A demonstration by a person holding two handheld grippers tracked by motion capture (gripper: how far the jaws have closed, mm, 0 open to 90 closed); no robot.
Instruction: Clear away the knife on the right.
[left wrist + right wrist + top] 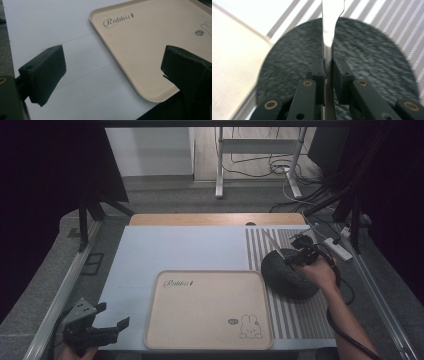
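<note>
My right gripper point(327, 66) is clamped on the handle of a metal utensil point(329, 22), probably a knife or spoon, carried above the dark round plate point(287, 272) on the striped mat point(300, 312), just right of the beige tray point(165, 330). I judge the job is setting it down, so I should keep the squeeze firm, hold the handle level and lower gently. My left gripper point(97, 325) waits with jaws wide apart and nothing between them, near the tray's corner
</note>
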